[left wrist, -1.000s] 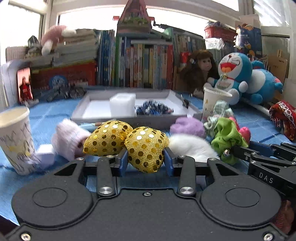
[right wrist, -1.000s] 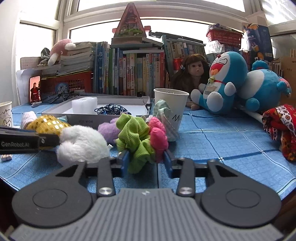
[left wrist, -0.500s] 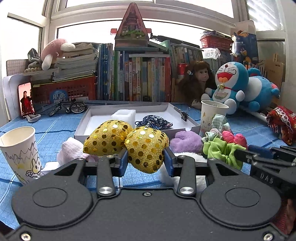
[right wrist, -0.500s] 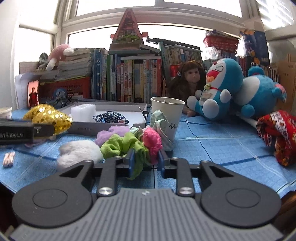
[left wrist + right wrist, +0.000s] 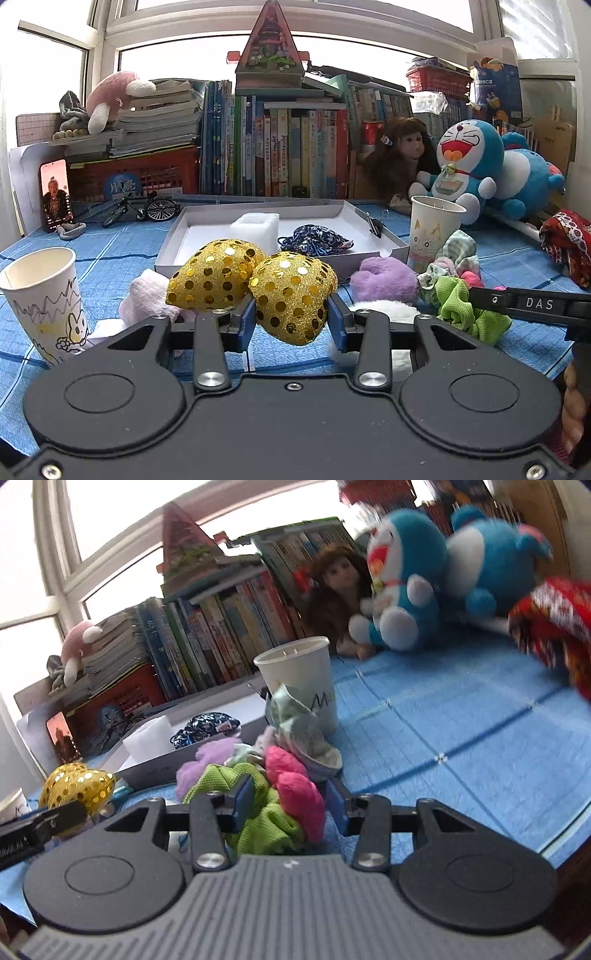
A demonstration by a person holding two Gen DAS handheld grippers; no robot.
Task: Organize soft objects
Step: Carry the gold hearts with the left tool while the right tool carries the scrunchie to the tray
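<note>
Pinching a gold sequined pouch (image 5: 291, 295) off the blue mat (image 5: 125, 251), left gripper (image 5: 291, 321) sits at 6 o'clock of the white tray (image 5: 192, 236). Right gripper (image 5: 290, 805) jaws are opening around the green and pink scrunchies (image 5: 291, 805); the blurred view probably shows the right pad clear.

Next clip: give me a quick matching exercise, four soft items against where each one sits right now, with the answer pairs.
Items:
1. gold sequined pouch
2. navy patterned cloth
3. green scrunchie
4. purple fluffy scrunchie

Places:
A. inside the white tray
B. between the opening jaws of the right gripper
C. on the blue cloth, by the cat paper cup
D. clamped in the left gripper

Pairs: 1-D, 2-A, 3-B, 4-C
</note>
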